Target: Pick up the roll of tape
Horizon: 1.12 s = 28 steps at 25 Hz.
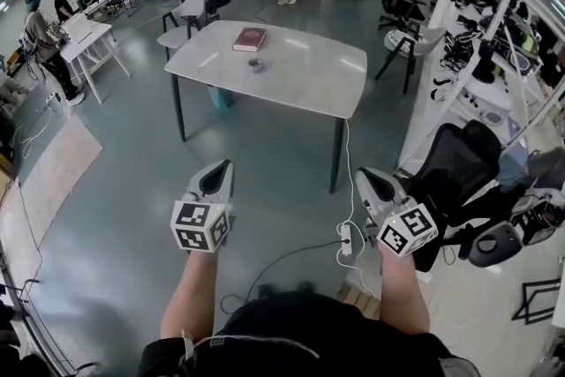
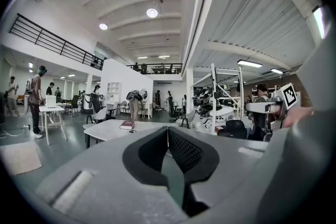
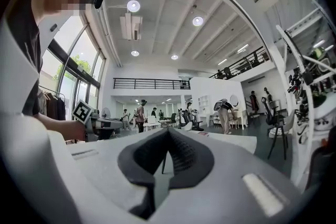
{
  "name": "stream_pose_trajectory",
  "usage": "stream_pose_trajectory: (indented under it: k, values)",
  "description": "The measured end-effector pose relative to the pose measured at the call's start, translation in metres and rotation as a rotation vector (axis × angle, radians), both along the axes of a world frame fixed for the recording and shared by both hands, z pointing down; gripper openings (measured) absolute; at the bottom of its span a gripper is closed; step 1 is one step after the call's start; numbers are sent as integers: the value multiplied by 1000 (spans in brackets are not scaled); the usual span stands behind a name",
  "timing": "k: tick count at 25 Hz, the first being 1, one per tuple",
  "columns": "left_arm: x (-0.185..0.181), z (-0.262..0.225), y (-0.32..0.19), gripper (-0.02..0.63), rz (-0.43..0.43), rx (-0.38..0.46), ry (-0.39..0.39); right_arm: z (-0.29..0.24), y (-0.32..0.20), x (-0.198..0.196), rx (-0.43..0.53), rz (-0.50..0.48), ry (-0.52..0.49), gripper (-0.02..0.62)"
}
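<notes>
Roll of tape (image 1: 256, 64) — tiny, detail indistinct

Roll of tape (image 1: 256, 64) on the table (image 1: 309, 88), just before a book (image 1: 250, 39), office chair (image 1: 459, 163) right of the table

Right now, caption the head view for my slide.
Shut and empty, the left gripper and right gripper face a white table carrying the roll of tape and a red book.
</notes>
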<state>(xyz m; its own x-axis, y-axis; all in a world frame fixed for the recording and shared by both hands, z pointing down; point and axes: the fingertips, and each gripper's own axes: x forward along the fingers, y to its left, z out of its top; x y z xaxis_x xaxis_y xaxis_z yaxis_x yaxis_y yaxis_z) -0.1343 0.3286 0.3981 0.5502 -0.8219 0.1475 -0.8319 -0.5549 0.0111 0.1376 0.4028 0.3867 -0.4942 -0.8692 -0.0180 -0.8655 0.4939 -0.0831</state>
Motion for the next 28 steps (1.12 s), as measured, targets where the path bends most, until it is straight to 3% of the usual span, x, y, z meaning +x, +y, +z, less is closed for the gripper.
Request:
stream_pose_trajectory:
  k: [9, 18, 28]
  values:
    - [23, -2, 4, 12, -15, 3, -19, 15, 7, 20, -43, -49, -42, 3]
    - [66, 7, 20, 14, -6, -10, -43, 33, 20, 64, -77, -34, -58, 3]
    - [92, 13, 22, 14, 21, -28, -49, 32, 16, 73, -77, -68, -48, 3]
